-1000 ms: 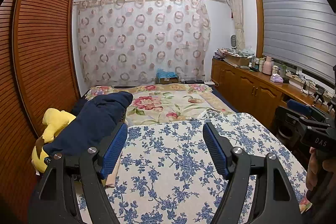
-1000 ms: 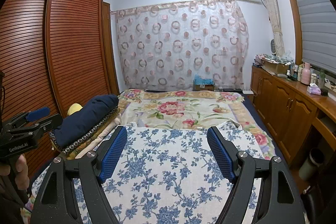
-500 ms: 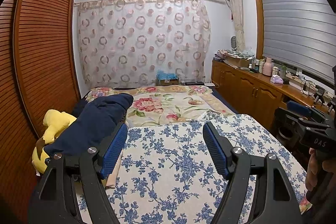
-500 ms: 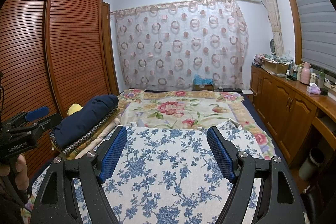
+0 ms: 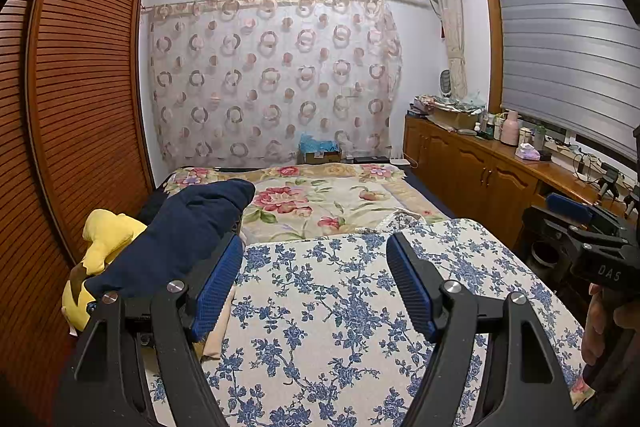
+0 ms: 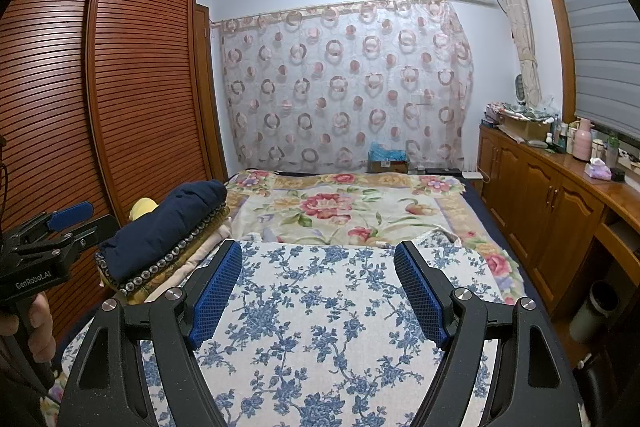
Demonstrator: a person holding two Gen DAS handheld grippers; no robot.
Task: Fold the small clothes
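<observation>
Currently we hold both claws released over the blue-flowered cloth (image 5: 320, 307) spread flat on the bed (image 6: 472, 211). Left claw (image 5: 316, 279): jaws wide apart, nothing between them. Right claw (image 6: 318, 285): same, jaws apart and empty above the cloth. Just beside the cloth, on its left edge, we note a pile of clothes (image 6: 160, 247) with a dark blue garment (image 5: 180, 239) on top and a yellow plush toy (image 5: 104, 239) next to it. Farther off lies a rose-patterned blanket (image 6: 340, 207), then the circle-print curtain (image 5: 272, 83).
</observation>
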